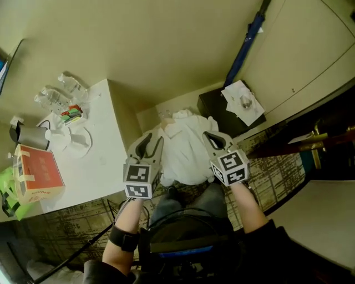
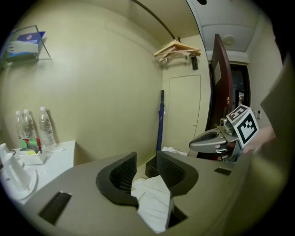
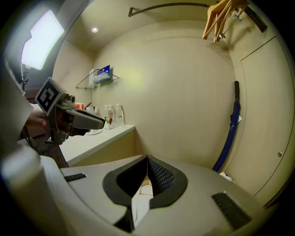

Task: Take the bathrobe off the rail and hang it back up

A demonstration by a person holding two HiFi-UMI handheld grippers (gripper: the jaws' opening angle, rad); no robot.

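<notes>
Over carpet (image 1: 280,176), bathrobe (image 1: 186,152) lies bunched, long axis unclear; my right gripper (image 1: 209,136) clamps it, left gripper (image 1: 153,140) stands parted round it.

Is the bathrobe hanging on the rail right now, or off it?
Off. The bathrobe sits bunched low before the person; the wooden hangers on the rail are bare.

— Where is room left low down?
— Little is left. The gap between the white surface (image 1: 108,152) and the black box (image 1: 213,111) is filled by the heaped bathrobe (image 1: 186,150).
— And higher?
— The wall is left bare. The rail (image 3: 170,5) is crowded by wooden hangers (image 3: 221,18) at one end only, and the corner is taken by a blue umbrella (image 1: 244,47).
</notes>
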